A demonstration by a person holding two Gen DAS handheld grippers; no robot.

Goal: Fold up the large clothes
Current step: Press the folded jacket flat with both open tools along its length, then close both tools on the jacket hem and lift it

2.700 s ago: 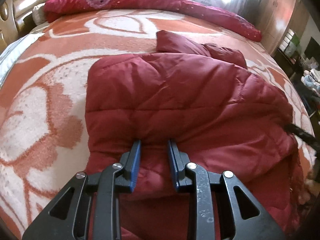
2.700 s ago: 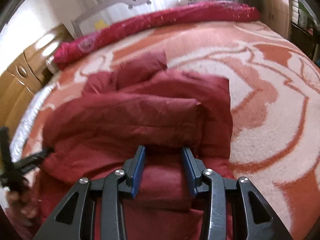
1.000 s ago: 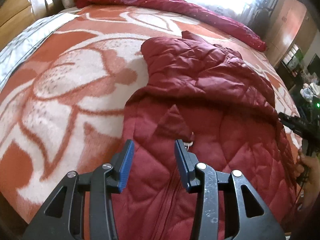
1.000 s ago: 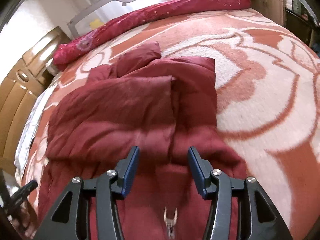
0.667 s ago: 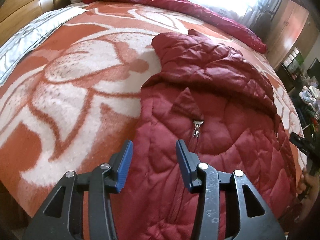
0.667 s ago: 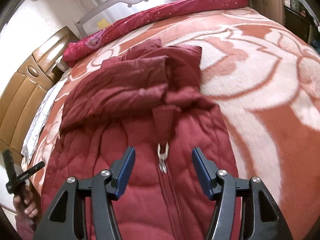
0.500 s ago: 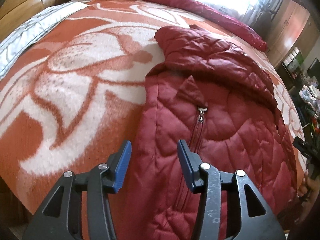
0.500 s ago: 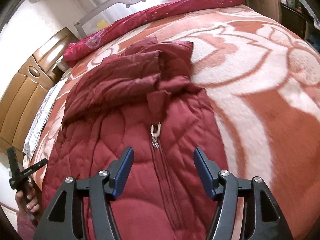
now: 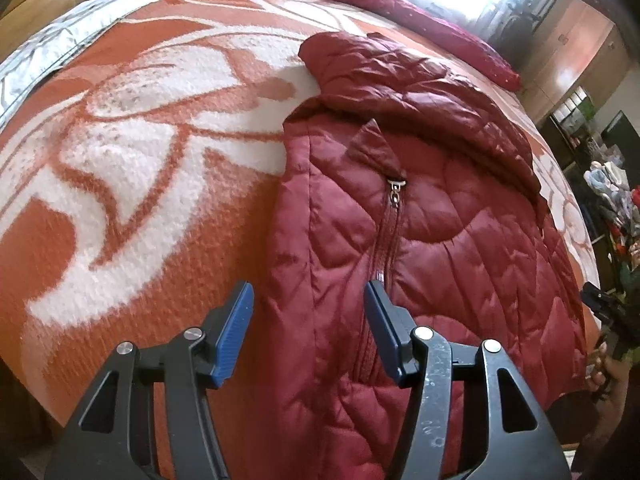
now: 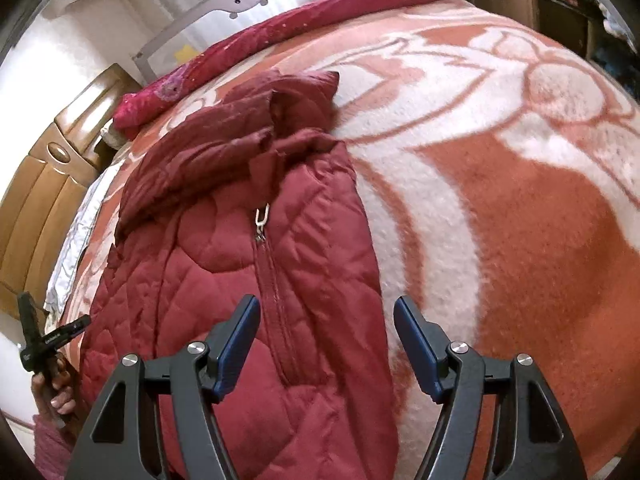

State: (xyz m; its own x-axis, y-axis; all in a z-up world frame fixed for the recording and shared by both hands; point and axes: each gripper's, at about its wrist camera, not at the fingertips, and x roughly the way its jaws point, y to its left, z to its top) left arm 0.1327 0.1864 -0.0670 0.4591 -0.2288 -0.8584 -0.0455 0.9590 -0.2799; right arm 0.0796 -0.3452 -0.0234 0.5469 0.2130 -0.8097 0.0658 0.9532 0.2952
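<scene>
A dark red quilted jacket (image 9: 432, 232) lies on the bed, zipped front up, with its metal zipper pull (image 9: 396, 190) showing. Its far part is bunched in folds (image 9: 400, 80). It also shows in the right wrist view (image 10: 248, 280), zipper pull (image 10: 261, 216) in the middle. My left gripper (image 9: 308, 332) is open and empty, hovering above the jacket's near left edge. My right gripper (image 10: 326, 340) is open and empty above the jacket's near right edge. The near hem is hidden behind the grippers.
The bed carries an orange and white patterned blanket (image 9: 132, 152), also seen in the right wrist view (image 10: 520, 208). A red quilt (image 10: 288, 32) lies rolled along the far side. A wooden headboard (image 10: 44, 184) stands at the left. The other gripper's handle (image 10: 44, 340) shows at each frame's edge.
Both grippers let go of the jacket's folded part and pulled back toward the near edge, jaws opening wide. The jacket's lower half now lies unfolded, zipper showing.
</scene>
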